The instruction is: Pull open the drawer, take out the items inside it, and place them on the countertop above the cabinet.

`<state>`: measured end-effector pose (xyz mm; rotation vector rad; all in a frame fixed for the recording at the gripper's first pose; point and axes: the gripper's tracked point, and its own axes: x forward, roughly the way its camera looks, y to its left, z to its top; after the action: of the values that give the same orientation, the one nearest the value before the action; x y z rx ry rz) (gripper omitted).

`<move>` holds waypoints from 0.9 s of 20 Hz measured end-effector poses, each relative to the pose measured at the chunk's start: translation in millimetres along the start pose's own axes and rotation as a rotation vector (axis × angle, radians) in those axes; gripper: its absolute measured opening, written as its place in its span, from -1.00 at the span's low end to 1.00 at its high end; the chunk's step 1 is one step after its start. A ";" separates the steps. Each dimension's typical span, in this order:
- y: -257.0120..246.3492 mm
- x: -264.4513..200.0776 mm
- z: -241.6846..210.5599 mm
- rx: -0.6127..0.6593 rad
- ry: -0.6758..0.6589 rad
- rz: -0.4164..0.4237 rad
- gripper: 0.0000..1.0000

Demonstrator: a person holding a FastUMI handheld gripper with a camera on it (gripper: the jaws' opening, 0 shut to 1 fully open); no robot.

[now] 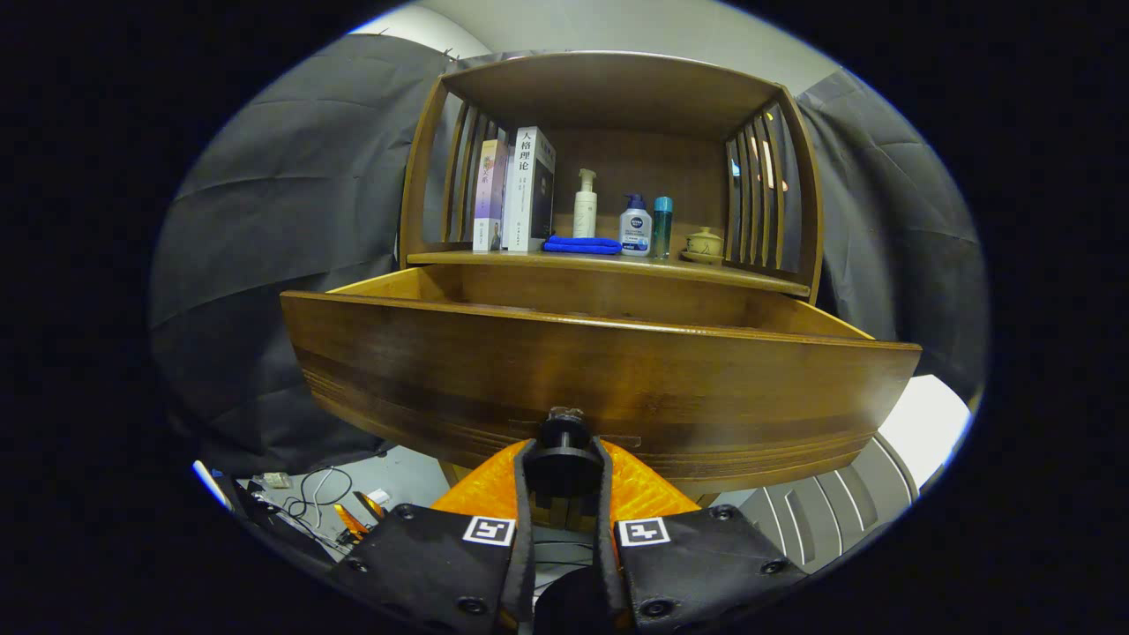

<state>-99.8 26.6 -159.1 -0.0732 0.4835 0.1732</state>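
Gripper view: at lower centre the hand-held gripper (564,454) is narrowed, both fingers (522,494) pressing on the drawer's black knob (564,434). The wooden drawer (600,379) spans mid-frame, pulled out (its inside is hidden behind the front panel). Above it, on the tabletop (750,275), stand books (520,190), a folded blue cloth (582,244), three bottles (635,225) and a small lidded cup (704,242).
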 end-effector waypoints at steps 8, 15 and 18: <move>9.2 -11.8 -3.6 -0.009 0.024 0.027 -0.12; -9.3 -44.7 33.0 -0.005 -0.091 -0.015 0.95; -19.2 -44.8 60.9 0.023 -0.140 -0.021 0.95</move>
<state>-107.5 7.8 -83.8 -0.0436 0.3446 0.1512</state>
